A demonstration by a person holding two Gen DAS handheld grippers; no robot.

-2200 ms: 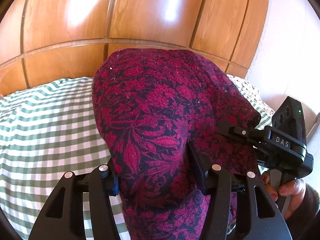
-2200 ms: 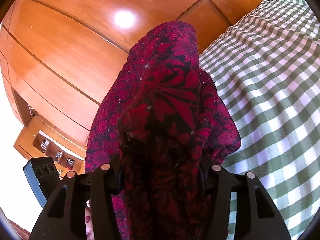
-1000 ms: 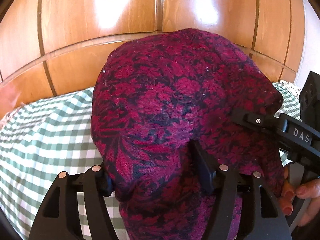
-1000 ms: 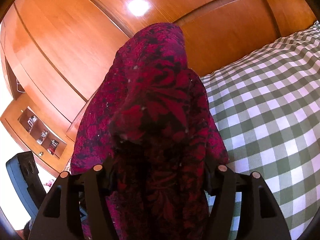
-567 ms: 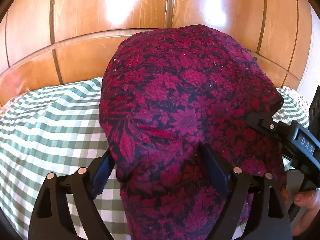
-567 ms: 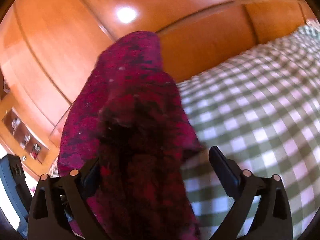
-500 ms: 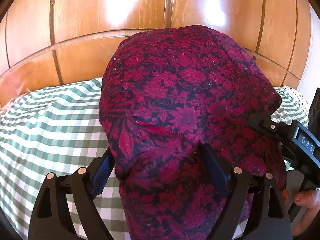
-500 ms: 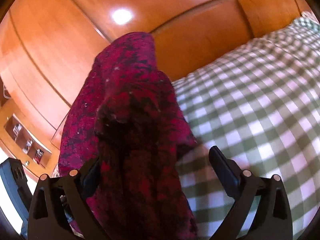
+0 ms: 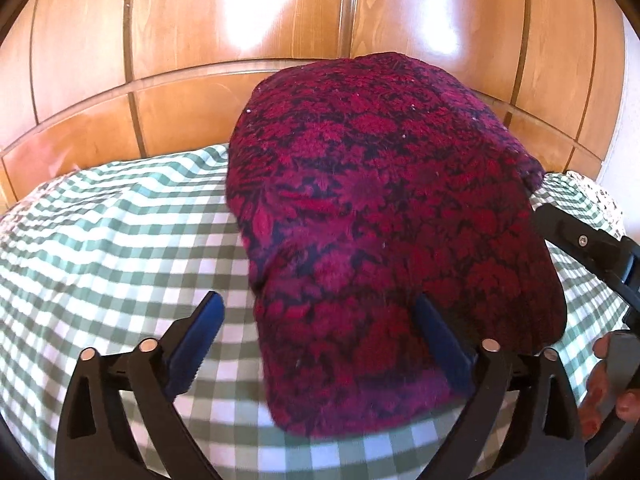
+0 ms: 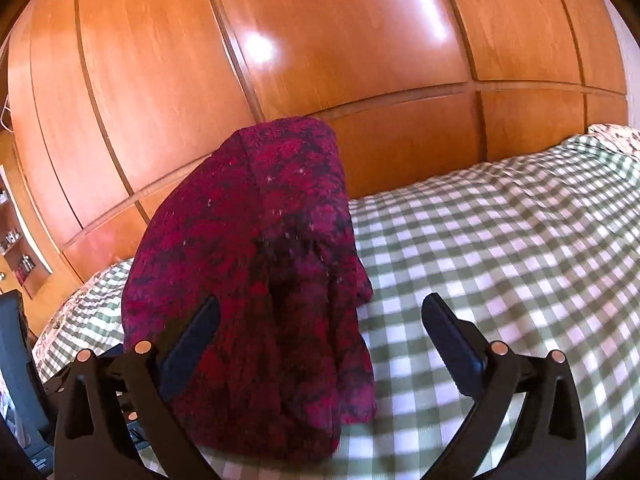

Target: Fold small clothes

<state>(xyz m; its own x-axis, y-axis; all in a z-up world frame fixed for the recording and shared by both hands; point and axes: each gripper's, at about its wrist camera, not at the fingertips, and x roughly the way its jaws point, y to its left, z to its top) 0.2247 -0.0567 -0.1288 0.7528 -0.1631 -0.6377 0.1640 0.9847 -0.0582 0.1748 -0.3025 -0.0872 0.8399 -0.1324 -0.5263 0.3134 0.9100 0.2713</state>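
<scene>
1. Now the left tongs (image 9: 316,324) stand released, the red floral garment (image 9: 384,224) draped over one finger.
2. Likewise the right tongs (image 10: 320,320) stand released.
3. Garment bunched on the checked bed (image 10: 500,248), near its wooden headboard (image 10: 360,60).

Left claw (image 9: 318,334), right claw (image 10: 320,330): black frames, blue pads, silver screws; fingernails possibly red-painted.

Crimson-and-black floral garment (image 9: 384,216), green-and-white checked bedcover (image 9: 104,240), glossy orange-brown wood panelling (image 10: 360,40)
</scene>
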